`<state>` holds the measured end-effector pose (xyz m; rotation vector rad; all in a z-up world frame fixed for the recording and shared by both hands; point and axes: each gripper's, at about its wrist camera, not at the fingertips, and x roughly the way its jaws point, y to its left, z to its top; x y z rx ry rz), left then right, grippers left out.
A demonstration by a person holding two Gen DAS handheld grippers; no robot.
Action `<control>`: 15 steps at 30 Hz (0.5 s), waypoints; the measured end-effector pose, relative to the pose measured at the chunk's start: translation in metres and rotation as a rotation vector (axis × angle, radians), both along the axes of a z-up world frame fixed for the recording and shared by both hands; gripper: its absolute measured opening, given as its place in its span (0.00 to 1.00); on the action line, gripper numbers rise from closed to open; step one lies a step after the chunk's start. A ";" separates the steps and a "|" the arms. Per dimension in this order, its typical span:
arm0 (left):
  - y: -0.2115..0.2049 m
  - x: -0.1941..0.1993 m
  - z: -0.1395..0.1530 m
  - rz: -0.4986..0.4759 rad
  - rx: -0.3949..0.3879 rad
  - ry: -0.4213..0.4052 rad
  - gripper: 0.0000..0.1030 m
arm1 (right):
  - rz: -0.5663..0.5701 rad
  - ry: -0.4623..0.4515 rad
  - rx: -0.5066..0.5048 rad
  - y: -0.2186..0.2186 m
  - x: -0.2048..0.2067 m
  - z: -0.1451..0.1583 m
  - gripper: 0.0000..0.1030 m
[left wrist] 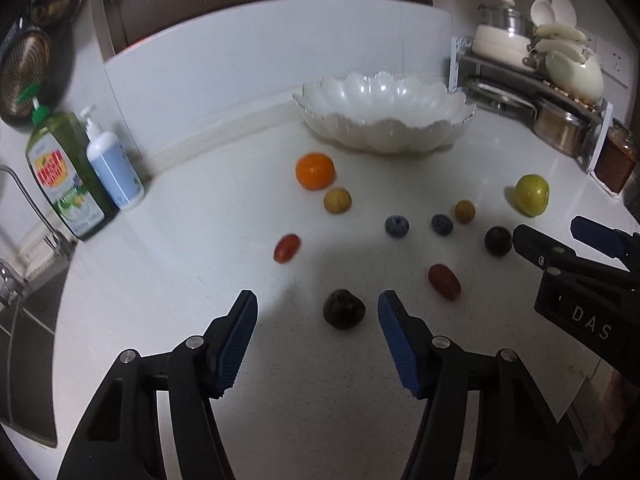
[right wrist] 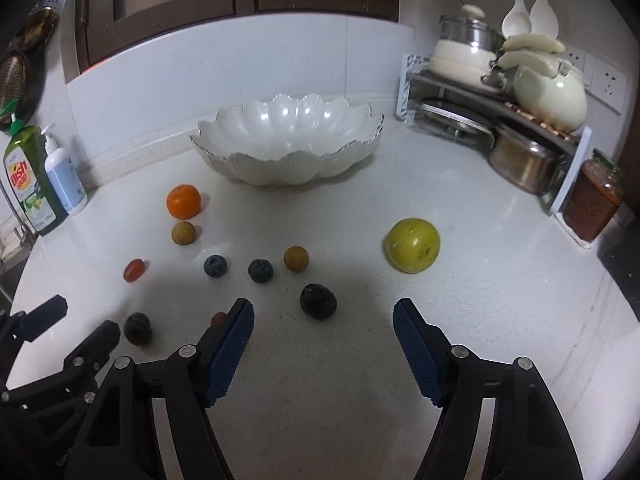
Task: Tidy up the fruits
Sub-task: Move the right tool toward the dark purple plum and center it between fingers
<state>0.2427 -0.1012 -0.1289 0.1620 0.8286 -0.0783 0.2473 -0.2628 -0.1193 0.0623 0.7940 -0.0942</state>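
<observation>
A white scalloped bowl [left wrist: 384,120] [right wrist: 288,148] stands empty at the back of the white counter. Several fruits lie loose in front of it: an orange [left wrist: 315,171] [right wrist: 183,201], a green apple [left wrist: 532,194] [right wrist: 412,245], two blueberries [left wrist: 397,226] [right wrist: 260,270], two red grape tomatoes [left wrist: 443,281] [right wrist: 134,270], brownish longans [left wrist: 337,200] [right wrist: 296,259] and dark plums [left wrist: 343,309] [right wrist: 318,301]. My left gripper [left wrist: 318,308] is open, a dark plum just ahead between its fingertips. My right gripper [right wrist: 323,316] is open and empty, a dark plum just ahead of it.
Dish soap bottle [left wrist: 66,176] and a pump bottle [left wrist: 114,168] stand at the left by the sink [left wrist: 24,304]. A rack with pots, a kettle [right wrist: 550,96] and a jar [right wrist: 594,200] fills the back right corner.
</observation>
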 end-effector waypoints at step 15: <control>-0.009 0.022 -0.030 0.020 0.016 0.107 0.44 | 0.021 0.105 0.061 -0.010 0.032 -0.033 0.63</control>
